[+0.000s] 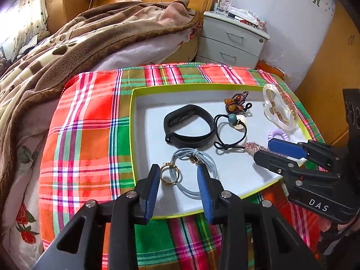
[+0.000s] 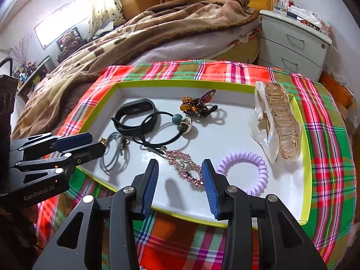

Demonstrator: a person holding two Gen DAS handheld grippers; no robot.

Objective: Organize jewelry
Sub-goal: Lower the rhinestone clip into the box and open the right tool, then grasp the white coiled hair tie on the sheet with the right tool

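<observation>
A shallow white tray with a lime rim (image 1: 132,135) (image 2: 304,168) lies on a plaid cloth and holds jewelry. My left gripper (image 1: 178,173) (image 2: 99,145) is open over the tray's near left part, its jaws either side of a gold ring (image 1: 169,173) and a grey hair tie (image 1: 194,171) (image 2: 114,155). My right gripper (image 2: 180,168) (image 1: 262,149) is open, its jaws either side of a pink beaded piece (image 2: 184,166) (image 1: 255,147). A purple coil tie (image 2: 244,171), a black band (image 1: 189,126) (image 2: 135,117), a black cord tie (image 1: 229,130) (image 2: 177,123), a beaded brooch (image 1: 236,104) (image 2: 198,103) and a bagged hair claw (image 1: 280,108) (image 2: 277,123) lie in the tray.
The plaid cloth (image 1: 85,135) (image 2: 326,135) covers a small table. A bed with a brown blanket (image 1: 78,38) (image 2: 135,38) lies behind and to the left. A grey bedside cabinet (image 1: 231,42) (image 2: 294,42) stands at the back right, a wooden wardrobe (image 1: 330,78) further right.
</observation>
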